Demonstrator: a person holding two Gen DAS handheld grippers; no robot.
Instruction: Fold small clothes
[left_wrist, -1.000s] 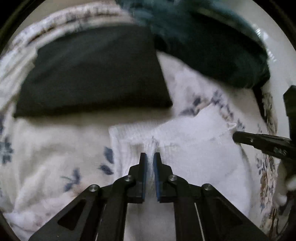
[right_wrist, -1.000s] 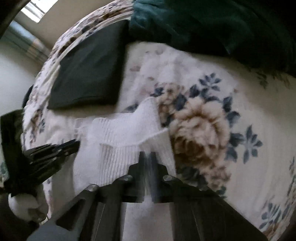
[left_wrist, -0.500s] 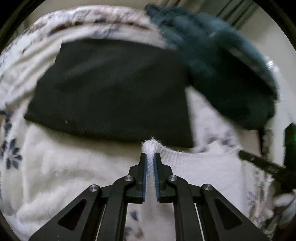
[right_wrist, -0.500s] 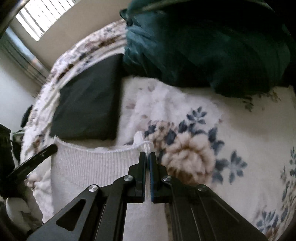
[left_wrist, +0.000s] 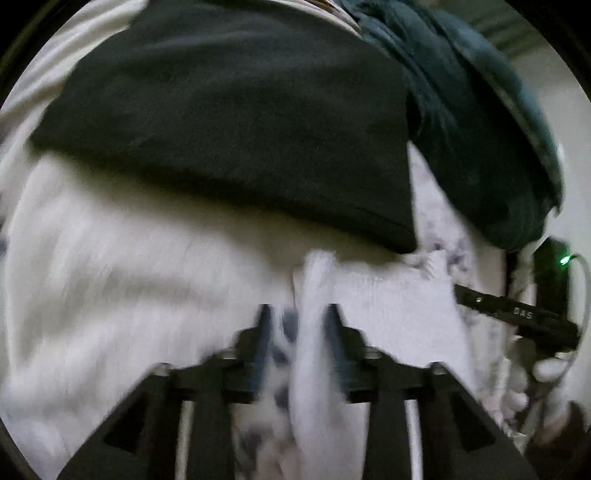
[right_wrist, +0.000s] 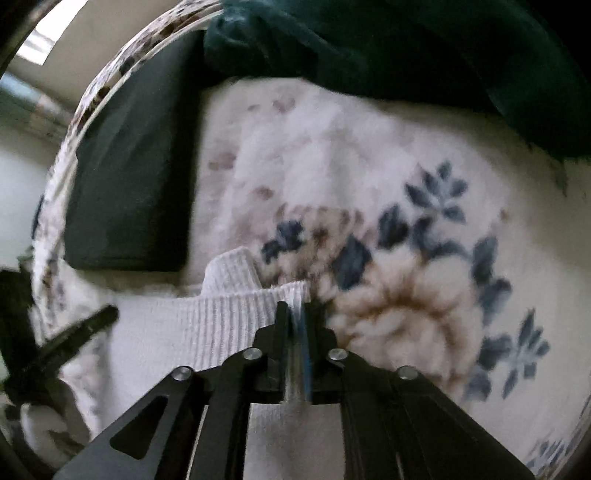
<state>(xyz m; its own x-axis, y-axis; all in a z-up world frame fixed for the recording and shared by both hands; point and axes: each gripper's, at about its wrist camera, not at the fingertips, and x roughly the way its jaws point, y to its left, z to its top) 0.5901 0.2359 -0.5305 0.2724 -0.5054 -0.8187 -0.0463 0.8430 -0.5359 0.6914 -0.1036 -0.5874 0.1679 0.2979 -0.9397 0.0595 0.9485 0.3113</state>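
Note:
A small white ribbed knit garment (left_wrist: 388, 306) lies on the floral blanket, folded, its far edge close to a folded black garment (left_wrist: 229, 122). My left gripper (left_wrist: 298, 314) is open, its jaws apart either side of a raised fold of the white garment. My right gripper (right_wrist: 295, 314) is shut on the garment's right corner (right_wrist: 291, 291), low on the blanket. The white garment also shows in the right wrist view (right_wrist: 221, 314). The frames are blurred by motion.
A dark teal blanket (left_wrist: 480, 122) is heaped at the far right, also at the top of the right wrist view (right_wrist: 406, 48). The folded black garment (right_wrist: 133, 170) lies far left there. The floral blanket (right_wrist: 406, 258) covers the bed.
Both grippers carried the white garment's edge forward toward the black garment, folding it over. My left gripper has now opened and let go; the right stays shut.

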